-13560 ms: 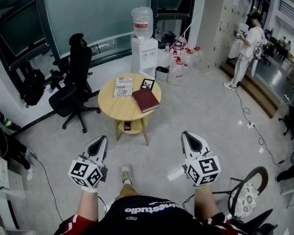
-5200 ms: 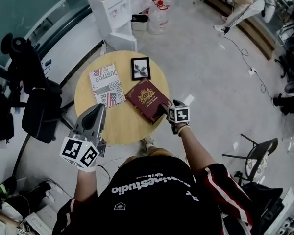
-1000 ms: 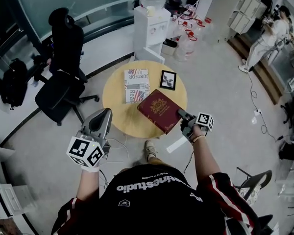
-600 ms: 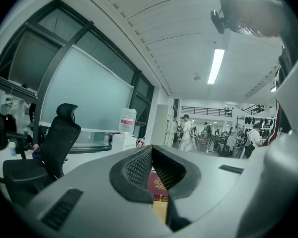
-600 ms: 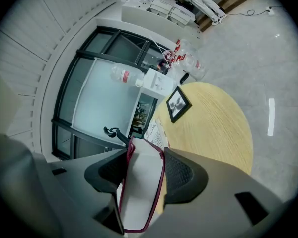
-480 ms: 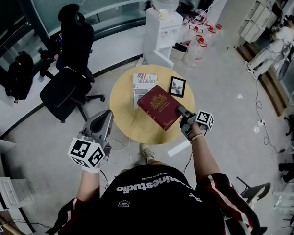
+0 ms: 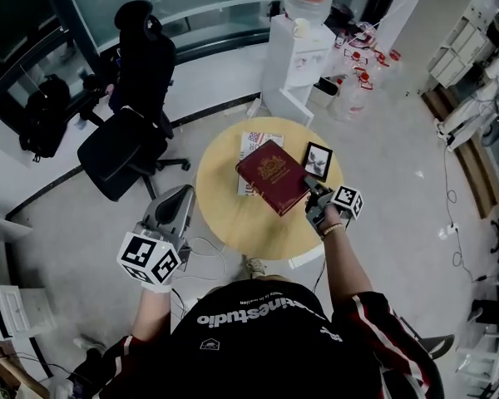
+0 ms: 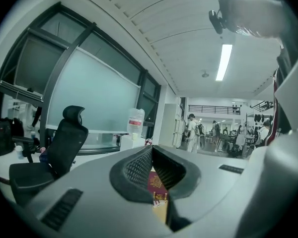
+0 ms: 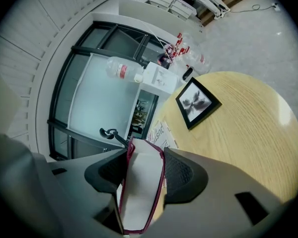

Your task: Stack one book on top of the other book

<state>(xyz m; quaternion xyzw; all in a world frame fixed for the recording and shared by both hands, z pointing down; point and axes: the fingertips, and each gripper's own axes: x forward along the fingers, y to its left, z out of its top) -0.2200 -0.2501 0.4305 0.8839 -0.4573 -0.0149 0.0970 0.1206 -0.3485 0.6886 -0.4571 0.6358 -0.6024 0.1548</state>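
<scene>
Nearest the person, the left tool (image 7: pixel 181 192) is held over the floor off the counter's (image 7: pixel 251 227) near left edge, much where it was a second ago; its jaws are seen pressed together at the tips with nothing between them, and the red book (image 7: pixel 273 174) is glimpsed far beyond them through the gap lower down. Further out, the right tool (image 7: pixel 315 191) is clamped on the near right corner of the red book, the white page edge being gripped between both pads in the right gripper view. Since a second ago the red book has been carried away from the person and to the left across the counter: then it was apart from the printed book (image 7: pixel 252 140), half a second ago only a corner was overlapped, and now most of the printed book is covered, with just its far edge and a left strip left showing. Whether the two books touch cannot be told. The picture frame (image 7: pixel 318 161) is seen just beside the red book's right edge, on the counter. Beyond the counter an office chair (image 7: pixel 126 140) and a water dispenser (image 7: pixel 296 61) are placed on the floor.
</scene>
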